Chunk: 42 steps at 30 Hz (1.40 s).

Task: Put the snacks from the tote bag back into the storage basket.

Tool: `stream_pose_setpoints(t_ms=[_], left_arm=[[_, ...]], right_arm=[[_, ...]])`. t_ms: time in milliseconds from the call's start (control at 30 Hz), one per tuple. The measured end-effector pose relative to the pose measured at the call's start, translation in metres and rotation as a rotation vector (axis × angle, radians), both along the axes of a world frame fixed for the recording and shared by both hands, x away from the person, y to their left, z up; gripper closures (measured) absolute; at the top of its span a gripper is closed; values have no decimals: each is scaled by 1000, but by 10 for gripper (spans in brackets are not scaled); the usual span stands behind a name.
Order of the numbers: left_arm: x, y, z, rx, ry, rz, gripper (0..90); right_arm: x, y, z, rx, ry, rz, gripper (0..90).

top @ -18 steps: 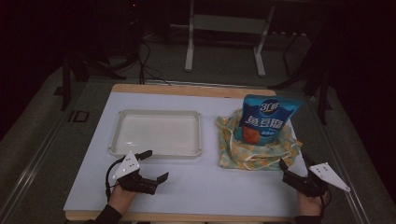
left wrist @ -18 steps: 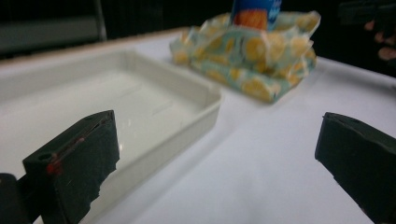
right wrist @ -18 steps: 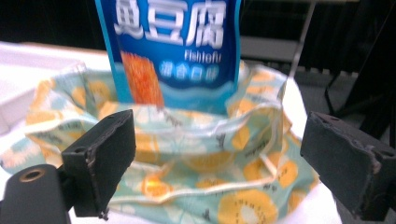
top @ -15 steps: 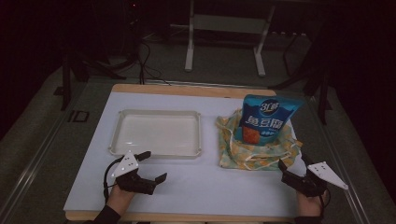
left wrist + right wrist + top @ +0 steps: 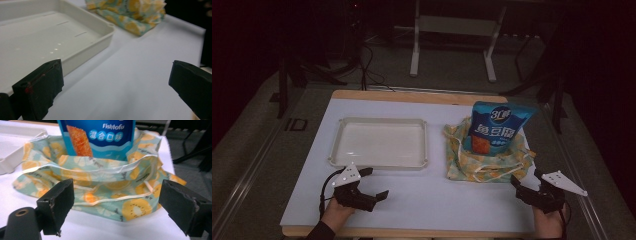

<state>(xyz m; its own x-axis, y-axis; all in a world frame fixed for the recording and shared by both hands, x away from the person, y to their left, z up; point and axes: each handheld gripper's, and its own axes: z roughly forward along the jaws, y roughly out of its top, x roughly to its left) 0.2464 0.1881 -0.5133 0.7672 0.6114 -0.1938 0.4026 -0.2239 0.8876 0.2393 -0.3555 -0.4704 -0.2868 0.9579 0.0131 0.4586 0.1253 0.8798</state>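
Fish-tofu snack bag (image 5: 501, 127) stands in the fruit-print cloth bag (image 5: 484, 162), at eleven o'clock, near the right gripper (image 5: 526, 184); both grippers' jaws gape wide, holding nothing; left gripper (image 5: 374, 184) lies well apart.

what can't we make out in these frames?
- Snack bag: top cut off by the right gripper view's upper edge; base hidden by the fruit-print cloth bag.
- Tray: far side cut off in the left gripper view.
- Bag's small print: too small in the high view.
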Motion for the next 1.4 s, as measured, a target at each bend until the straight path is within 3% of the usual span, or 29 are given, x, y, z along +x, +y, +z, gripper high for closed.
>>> stream_pose_setpoints(t_ms=[33,100,200,267,300,433,600,700,867,1000,1167,1267,1400], left_arm=[[1,2,1,-30,4,0,3],[1,3,2,-18,1,9,3],[3,2,2,-41,-2,-17,4],[4,0,2,-35,0,-23,4],[4,-2,2,-26,-3,-25,4],[3,-13,4,-5,-14,-50,9],[7,-23,6,-15,8,-76,9],[13,-33,8,-1,9,-80,9],[20,-45,12,14,-11,-96,9],[25,-52,15,15,-20,-102,9],[39,-64,19,13,-33,-107,9],[48,-73,22,6,-37,-122,10],[57,-86,26,13,-36,-149,12]], right_arm=[[1,0,1,-4,13,10,127],[1,-1,2,-11,20,17,119],[1,-3,4,11,37,36,116],[2,-3,4,13,44,45,117],[3,-2,7,19,71,69,131],[6,0,9,2,108,117,131],[9,4,10,9,118,161,131],[10,6,11,-28,118,167,130],[13,5,12,-1,80,170,113],[15,6,13,-23,47,147,113],[20,3,17,5,42,169,119],[23,0,21,5,15,199,148],[30,-3,26,23,10,191,131]])
